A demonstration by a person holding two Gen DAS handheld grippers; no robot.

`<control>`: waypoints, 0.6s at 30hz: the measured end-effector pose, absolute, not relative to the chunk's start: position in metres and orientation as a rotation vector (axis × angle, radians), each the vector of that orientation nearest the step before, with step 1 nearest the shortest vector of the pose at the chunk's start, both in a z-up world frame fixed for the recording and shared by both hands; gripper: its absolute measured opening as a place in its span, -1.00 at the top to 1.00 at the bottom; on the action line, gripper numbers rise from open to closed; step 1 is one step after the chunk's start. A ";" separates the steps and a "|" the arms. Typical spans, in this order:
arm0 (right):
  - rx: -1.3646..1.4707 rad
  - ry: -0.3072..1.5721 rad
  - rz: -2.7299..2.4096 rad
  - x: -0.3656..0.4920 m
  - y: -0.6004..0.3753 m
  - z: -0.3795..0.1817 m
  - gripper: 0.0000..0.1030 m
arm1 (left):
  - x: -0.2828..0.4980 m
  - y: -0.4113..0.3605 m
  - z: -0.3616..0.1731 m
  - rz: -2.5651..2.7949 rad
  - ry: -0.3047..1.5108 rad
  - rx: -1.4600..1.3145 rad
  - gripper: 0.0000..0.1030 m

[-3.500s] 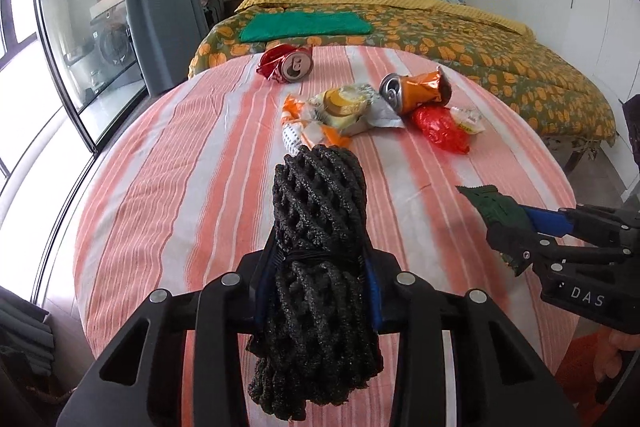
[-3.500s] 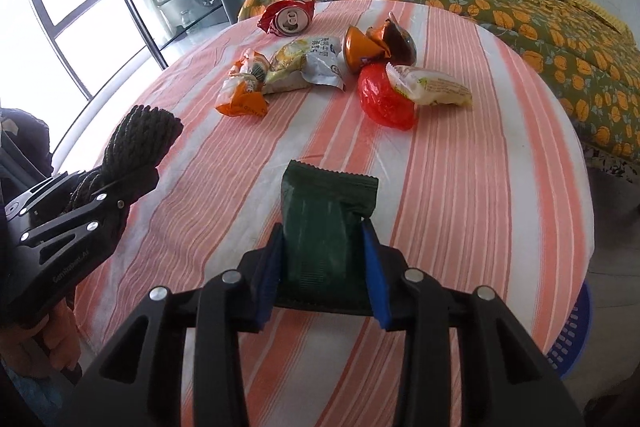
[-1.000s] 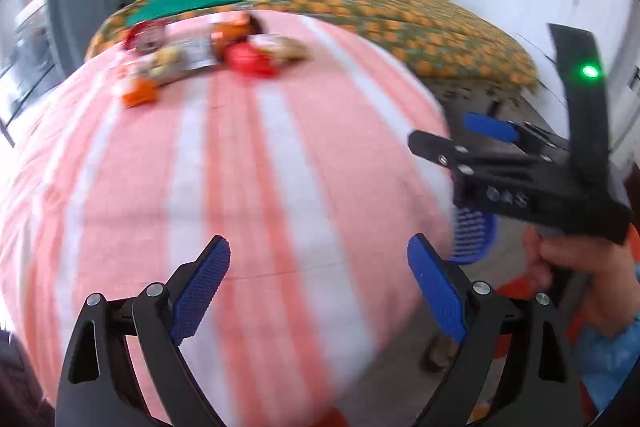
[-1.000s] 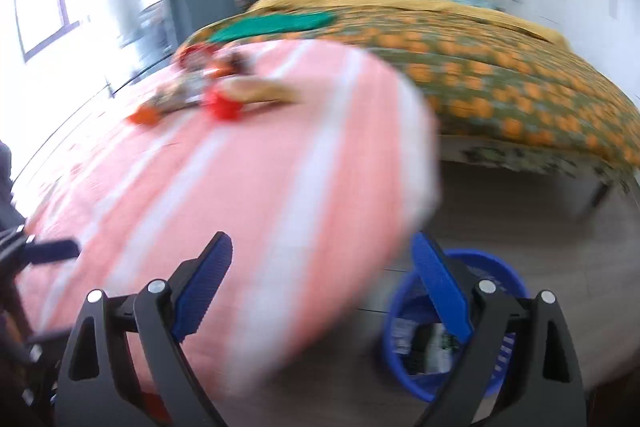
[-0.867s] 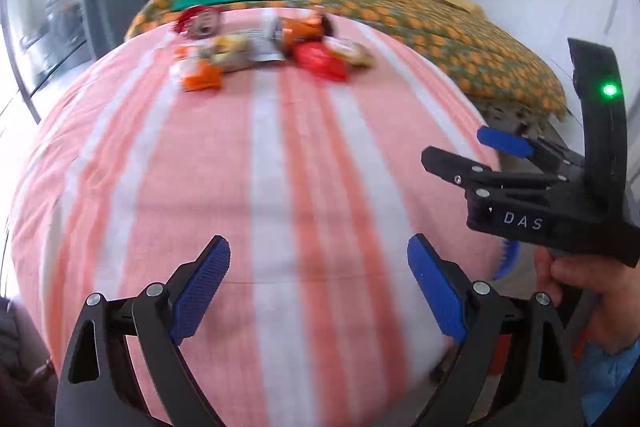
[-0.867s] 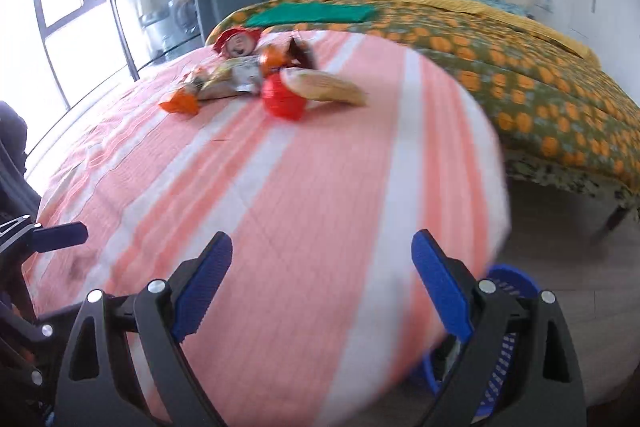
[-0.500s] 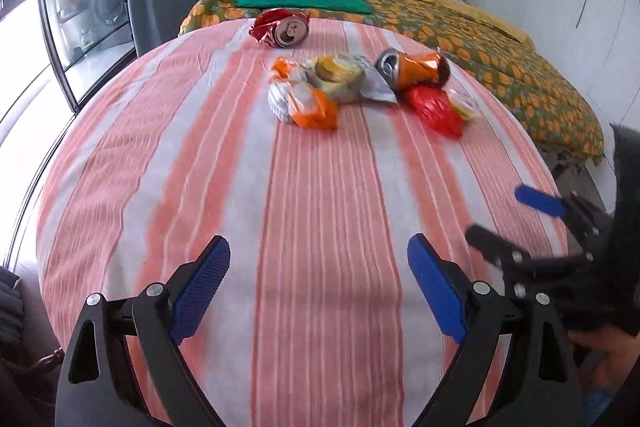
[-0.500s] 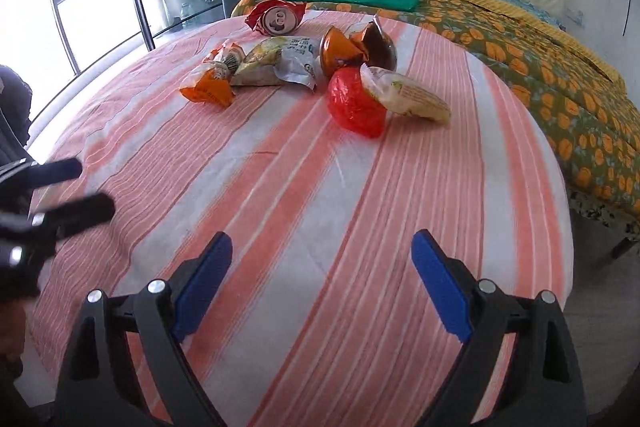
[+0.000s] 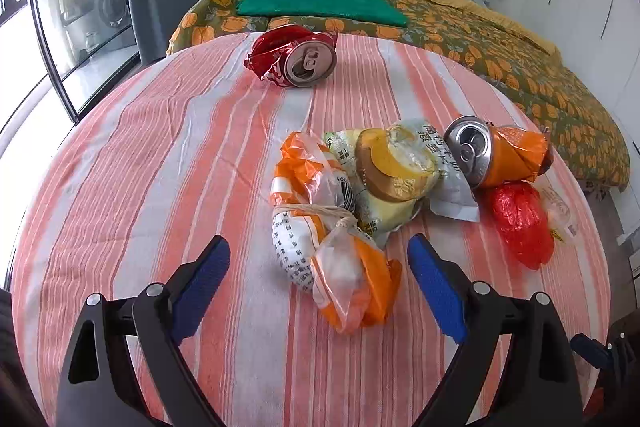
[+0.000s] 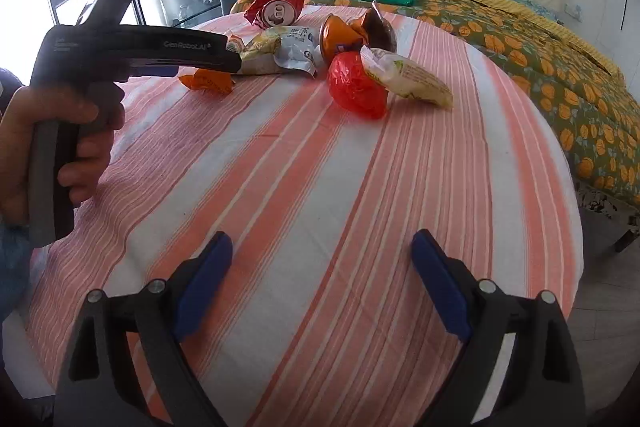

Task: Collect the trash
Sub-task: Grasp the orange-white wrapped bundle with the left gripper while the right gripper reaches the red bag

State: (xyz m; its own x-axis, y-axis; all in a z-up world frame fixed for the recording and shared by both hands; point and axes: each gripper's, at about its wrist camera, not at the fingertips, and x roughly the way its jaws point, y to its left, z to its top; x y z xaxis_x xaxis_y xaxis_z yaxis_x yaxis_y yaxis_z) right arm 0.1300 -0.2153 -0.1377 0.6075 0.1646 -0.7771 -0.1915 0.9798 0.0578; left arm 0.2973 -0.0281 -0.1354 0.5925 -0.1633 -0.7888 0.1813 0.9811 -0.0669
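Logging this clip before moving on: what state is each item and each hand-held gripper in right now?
Left hand-held gripper: open, empty, over the tied orange bag.
Right hand-held gripper: open, empty.
Tied orange bag: knotted, lying flat.
Red can: crushed, on its side.
Orange can: crushed, on its side.
Red bag: crumpled.

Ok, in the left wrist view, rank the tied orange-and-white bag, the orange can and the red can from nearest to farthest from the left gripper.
Measured from the left gripper:
1. Tied orange-and-white bag: lies between the open fingers, nearest.
2. Orange can: farther back, to the right, above the red plastic bag.
3. Red can: farthest, near the table's far edge by the bed.
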 end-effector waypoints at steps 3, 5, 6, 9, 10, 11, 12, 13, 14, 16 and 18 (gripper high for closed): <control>-0.024 0.894 0.208 0.130 -0.216 -0.138 -0.72 | 0.298 -0.027 -0.138 -0.227 0.918 0.019 -0.46; -0.026 0.893 0.206 0.130 -0.216 -0.138 -0.72 | 0.296 -0.027 -0.138 -0.264 0.919 0.013 -0.18; -0.026 0.893 0.206 0.130 -0.216 -0.138 -0.72 | 0.294 -0.028 -0.137 -0.257 0.915 0.030 -0.17; -0.025 0.893 0.206 0.130 -0.216 -0.138 -0.72 | 0.285 -0.028 -0.131 -0.276 0.915 0.047 -0.11; -0.024 0.892 0.205 0.130 -0.216 -0.138 -0.72 | 0.280 -0.027 -0.128 -0.284 0.918 0.050 -0.11; -0.024 0.892 0.204 0.130 -0.217 -0.138 -0.72 | 0.274 -0.026 -0.125 -0.291 0.920 0.055 -0.11; -0.023 0.891 0.203 0.130 -0.217 -0.138 -0.72 | 0.265 -0.024 -0.121 -0.303 0.924 0.063 -0.11; -0.023 0.891 0.201 0.130 -0.217 -0.138 -0.72 | 0.259 -0.022 -0.119 -0.314 0.930 0.067 -0.11; -0.024 0.891 0.200 0.130 -0.217 -0.138 -0.72 | 0.251 -0.021 -0.117 -0.329 0.939 0.071 -0.11; -0.025 0.891 0.198 0.130 -0.216 -0.139 -0.72 | 0.234 -0.018 -0.114 -0.366 0.962 0.080 -0.11; -0.025 0.891 0.196 0.130 -0.216 -0.139 -0.72 | 0.218 -0.017 -0.114 -0.407 0.990 0.096 -0.11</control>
